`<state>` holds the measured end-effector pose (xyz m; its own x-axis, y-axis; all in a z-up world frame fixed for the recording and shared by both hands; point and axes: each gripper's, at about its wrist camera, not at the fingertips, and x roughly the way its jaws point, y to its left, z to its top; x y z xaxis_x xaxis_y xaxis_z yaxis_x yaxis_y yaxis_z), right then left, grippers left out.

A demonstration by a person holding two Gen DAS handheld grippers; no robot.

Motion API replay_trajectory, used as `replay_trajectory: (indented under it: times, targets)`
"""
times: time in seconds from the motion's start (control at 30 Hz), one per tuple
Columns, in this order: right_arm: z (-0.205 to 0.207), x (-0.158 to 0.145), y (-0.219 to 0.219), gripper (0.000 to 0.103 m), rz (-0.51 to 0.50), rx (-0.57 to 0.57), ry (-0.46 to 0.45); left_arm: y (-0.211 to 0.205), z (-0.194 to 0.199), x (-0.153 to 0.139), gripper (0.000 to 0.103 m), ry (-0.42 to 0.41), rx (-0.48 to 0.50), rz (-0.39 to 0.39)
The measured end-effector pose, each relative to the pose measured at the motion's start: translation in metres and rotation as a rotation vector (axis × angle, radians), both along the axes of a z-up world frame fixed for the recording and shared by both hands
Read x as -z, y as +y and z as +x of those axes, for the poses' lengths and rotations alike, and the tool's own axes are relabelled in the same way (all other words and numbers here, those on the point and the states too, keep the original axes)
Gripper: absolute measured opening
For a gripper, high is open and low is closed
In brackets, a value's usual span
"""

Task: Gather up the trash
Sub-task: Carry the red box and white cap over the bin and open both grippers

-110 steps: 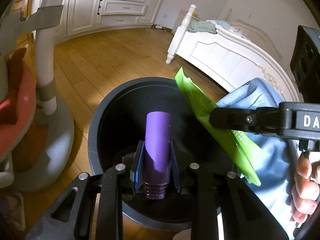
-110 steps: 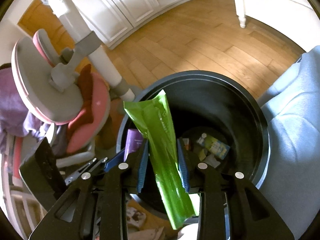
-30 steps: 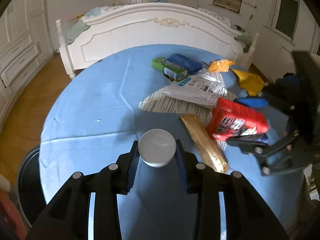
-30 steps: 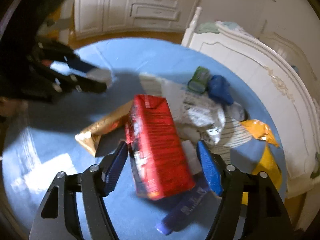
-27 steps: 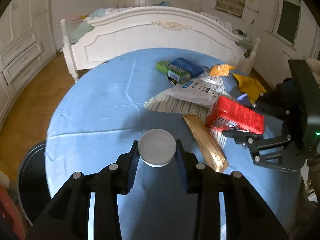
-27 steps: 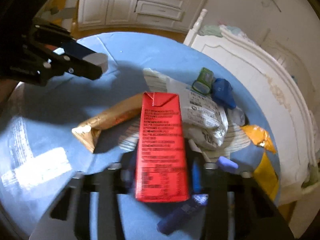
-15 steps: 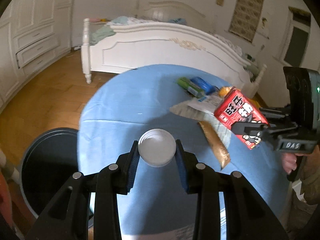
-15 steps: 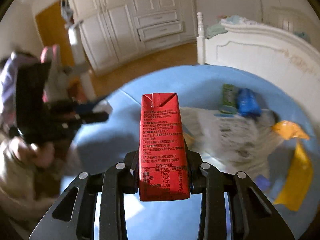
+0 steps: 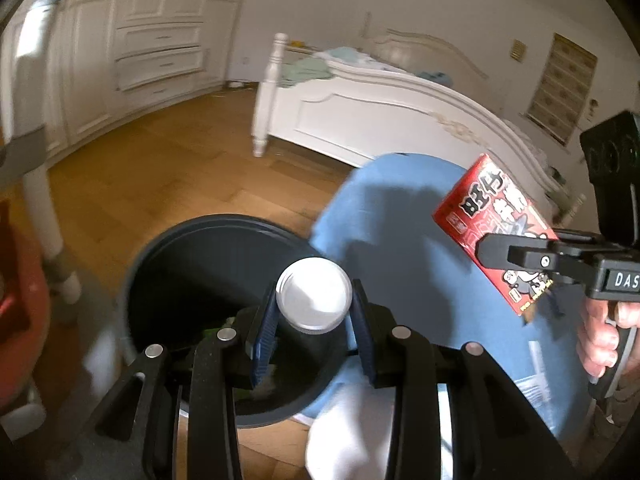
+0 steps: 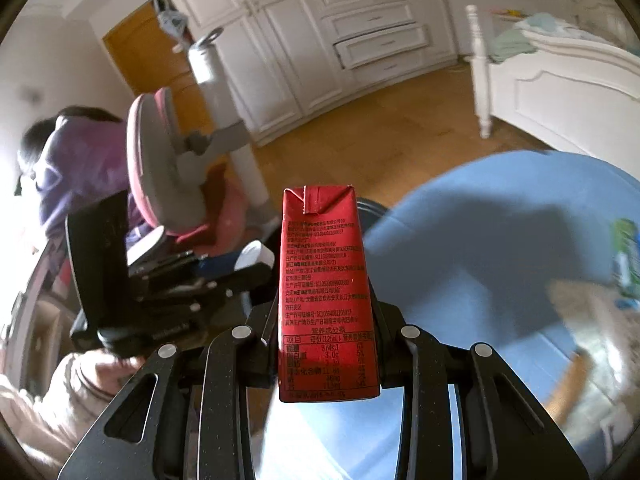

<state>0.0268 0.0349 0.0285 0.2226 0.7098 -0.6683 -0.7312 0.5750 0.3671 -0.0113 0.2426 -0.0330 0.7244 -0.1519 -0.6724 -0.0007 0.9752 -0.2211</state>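
Note:
My left gripper (image 9: 314, 306) is shut on a dark bottle with a silver-white cap (image 9: 314, 294), held above the open black bin (image 9: 180, 264) on the floor. A green wrapper (image 9: 212, 334) lies inside the bin. My right gripper (image 10: 326, 314) is shut on a red drink carton (image 10: 326, 264), held upright over the edge of the blue table (image 10: 500, 220). In the left wrist view the carton (image 9: 492, 216) and right gripper (image 9: 516, 256) hang at the right, above the table (image 9: 400, 248). The right wrist view shows the left gripper (image 10: 244, 266) to the left.
A pink and grey chair (image 10: 168, 184) and a white pole (image 9: 36, 184) stand left of the bin. A person in purple (image 10: 80, 160) sits beyond the chair. The white bed (image 9: 380, 112) is behind the table. Blurred packets (image 10: 624, 256) lie on the table's right side.
The right gripper closed on the red carton and lifted it off the table. Both grippers swung left from the table toward the bin, the left still carrying the capped bottle.

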Motion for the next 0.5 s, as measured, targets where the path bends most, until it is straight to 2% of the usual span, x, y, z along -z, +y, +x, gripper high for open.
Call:
replay_trajectory:
  times: [0.27,0.5]
  targets:
    - [0.009,0.017,0.086,0.033,-0.092,-0.055,0.036,0.047,-0.008,0.017,0.035,0.025,-0.106,-0.014]
    - [0.014,0.035,0.128,0.033,-0.172,-0.093,0.031,0.057,0.001,0.035,0.035,0.058,-0.126,-0.028]
